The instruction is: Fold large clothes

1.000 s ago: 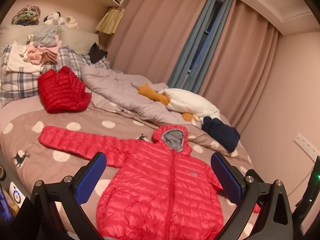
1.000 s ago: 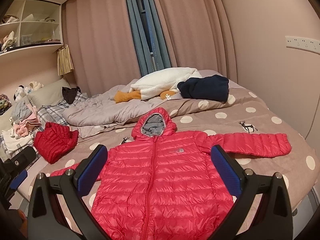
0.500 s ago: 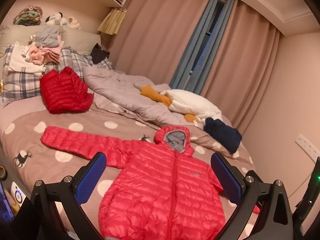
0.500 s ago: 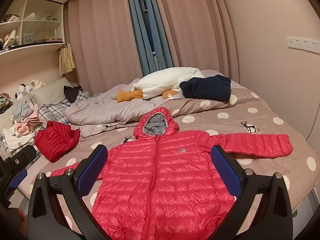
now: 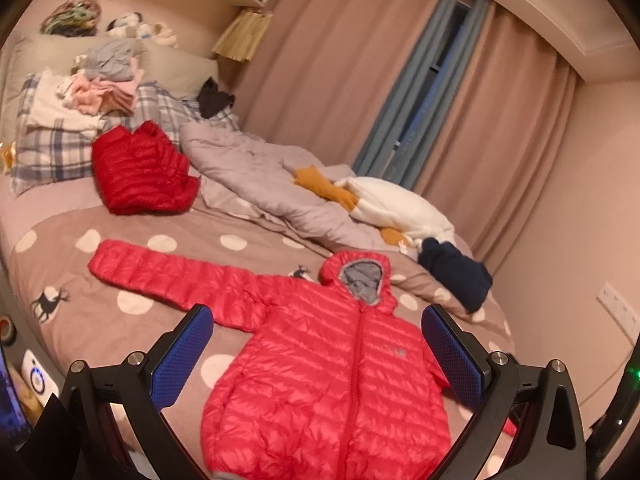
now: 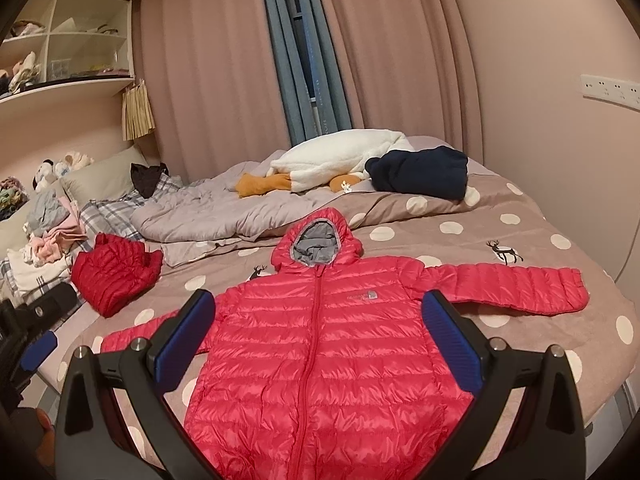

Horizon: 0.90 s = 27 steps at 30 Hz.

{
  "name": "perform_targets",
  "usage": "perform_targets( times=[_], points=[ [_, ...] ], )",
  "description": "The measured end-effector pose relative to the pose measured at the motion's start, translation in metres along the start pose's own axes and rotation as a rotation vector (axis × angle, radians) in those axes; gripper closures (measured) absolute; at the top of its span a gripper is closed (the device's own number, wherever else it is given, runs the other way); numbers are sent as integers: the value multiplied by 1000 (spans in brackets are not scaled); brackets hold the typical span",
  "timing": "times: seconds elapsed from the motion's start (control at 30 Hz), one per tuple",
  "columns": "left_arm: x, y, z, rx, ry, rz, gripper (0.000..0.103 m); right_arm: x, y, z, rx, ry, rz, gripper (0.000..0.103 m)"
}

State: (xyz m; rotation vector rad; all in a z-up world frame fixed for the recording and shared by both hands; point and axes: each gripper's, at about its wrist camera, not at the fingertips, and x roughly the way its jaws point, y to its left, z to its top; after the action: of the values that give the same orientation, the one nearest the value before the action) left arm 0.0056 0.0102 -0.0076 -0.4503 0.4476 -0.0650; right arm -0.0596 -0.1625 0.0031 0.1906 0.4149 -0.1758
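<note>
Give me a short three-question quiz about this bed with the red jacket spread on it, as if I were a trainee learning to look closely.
1. True or false: the red hooded jacket lies flat with its front zipped and both sleeves stretched outward.
2. Which lies nearest the jacket's hood? A) the navy garment B) the gray quilt C) the pile of folded clothes
3. Fill in: the left gripper and the right gripper both hang above the jacket with jaws ____.

Key:
1. True
2. B
3. open, holding nothing
</note>
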Motion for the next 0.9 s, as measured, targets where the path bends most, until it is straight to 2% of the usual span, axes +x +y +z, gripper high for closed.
perform_targets(
  times=[0.2,0.63,0.83,0.9],
  points=[
    [-4,-2,2,7,-31,29,0,-5,2,0,-21,-13,3,0],
    [3,-3,0,16,-11,26,0,-6,-12,0,32,-17,-27,0],
    [8,0,1,20,-22,56,0,-1,-18,2,49,-9,-48,0],
    [16,3,2,15,-26,98,0,3,-21,3,49,-13,-52,0]
  ],
)
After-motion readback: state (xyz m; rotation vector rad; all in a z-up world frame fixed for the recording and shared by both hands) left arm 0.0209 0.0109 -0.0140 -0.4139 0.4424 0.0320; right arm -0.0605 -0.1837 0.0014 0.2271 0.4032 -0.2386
